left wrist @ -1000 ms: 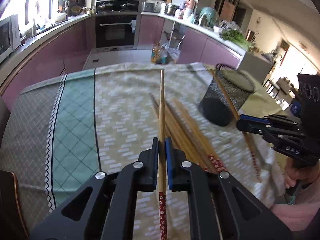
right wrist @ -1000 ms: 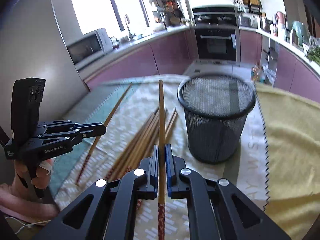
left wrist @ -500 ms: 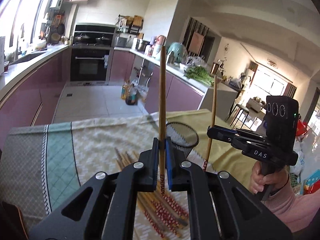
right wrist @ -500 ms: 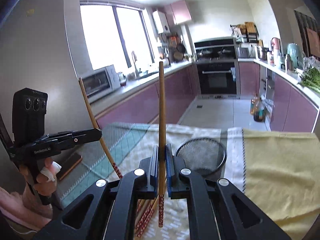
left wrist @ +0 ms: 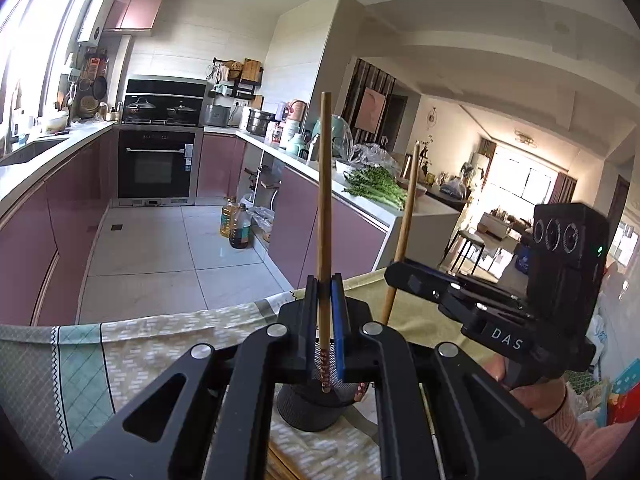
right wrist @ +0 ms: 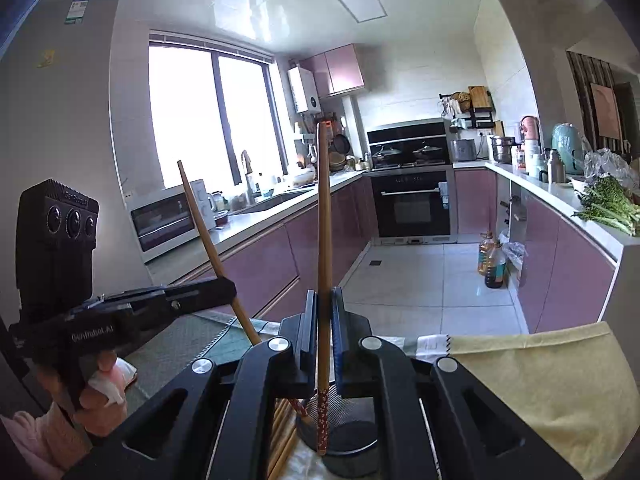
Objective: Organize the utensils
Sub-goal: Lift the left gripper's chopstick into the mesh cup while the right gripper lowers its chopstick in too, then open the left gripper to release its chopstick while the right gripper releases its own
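Observation:
My left gripper (left wrist: 323,288) is shut on a wooden chopstick (left wrist: 323,200) held upright, its patterned red end hanging just above the black mesh cup (left wrist: 308,412). My right gripper (right wrist: 323,300) is shut on a second chopstick (right wrist: 323,220), also upright, its patterned end over the mesh cup (right wrist: 348,440). Each gripper shows in the other's view: the right gripper (left wrist: 394,276) with its chopstick (left wrist: 405,220), the left gripper (right wrist: 230,288) with its chopstick (right wrist: 212,248). Several loose chopsticks (right wrist: 282,436) lie on the table beside the cup.
The table carries a patterned cloth with a green stripe (left wrist: 80,368) and a yellow cloth (right wrist: 540,380). Beyond the table edge is the kitchen floor (left wrist: 160,256), purple cabinets (left wrist: 336,232) and an oven (left wrist: 156,168).
Both grippers have lifted their chopsticks off the table, turned them upright and brought them over the mesh cup. The cameras now look out over the kitchen instead of down at the table.

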Demonstrator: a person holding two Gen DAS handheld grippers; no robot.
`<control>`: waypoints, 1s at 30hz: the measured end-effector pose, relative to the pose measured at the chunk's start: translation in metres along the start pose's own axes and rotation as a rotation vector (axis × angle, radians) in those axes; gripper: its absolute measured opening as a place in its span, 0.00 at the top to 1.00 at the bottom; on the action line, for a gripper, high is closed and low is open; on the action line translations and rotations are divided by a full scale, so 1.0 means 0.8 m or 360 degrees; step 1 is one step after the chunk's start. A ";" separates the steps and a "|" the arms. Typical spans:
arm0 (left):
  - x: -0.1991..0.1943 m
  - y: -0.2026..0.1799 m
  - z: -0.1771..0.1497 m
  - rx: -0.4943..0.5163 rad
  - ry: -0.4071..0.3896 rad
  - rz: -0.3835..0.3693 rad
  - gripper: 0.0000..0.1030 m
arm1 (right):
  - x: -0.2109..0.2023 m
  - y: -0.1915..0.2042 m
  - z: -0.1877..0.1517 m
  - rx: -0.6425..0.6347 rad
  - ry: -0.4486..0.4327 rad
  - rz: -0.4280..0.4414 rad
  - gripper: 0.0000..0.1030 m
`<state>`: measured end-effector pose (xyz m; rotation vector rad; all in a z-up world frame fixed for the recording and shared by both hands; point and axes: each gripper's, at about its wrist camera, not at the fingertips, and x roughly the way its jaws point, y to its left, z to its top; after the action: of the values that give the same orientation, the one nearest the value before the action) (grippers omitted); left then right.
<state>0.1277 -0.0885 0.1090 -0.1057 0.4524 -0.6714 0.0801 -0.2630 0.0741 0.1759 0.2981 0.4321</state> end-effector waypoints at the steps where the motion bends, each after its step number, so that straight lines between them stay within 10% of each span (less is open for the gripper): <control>1: 0.010 -0.003 -0.002 0.0009 0.0023 0.0010 0.93 | 0.004 -0.002 0.000 -0.0001 0.0001 -0.0010 0.95; 16: 0.112 0.025 -0.070 0.0031 0.0392 0.0064 0.93 | 0.093 -0.025 -0.058 0.0032 0.0474 -0.0032 0.94; 30: 0.106 0.048 -0.077 0.0002 0.0358 0.0172 0.72 | 0.094 -0.032 -0.060 0.0120 0.0452 -0.0101 0.81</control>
<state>0.1816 -0.1085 0.0133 -0.0037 0.6693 -0.5792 0.1396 -0.2478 0.0044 0.1783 0.5981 0.3829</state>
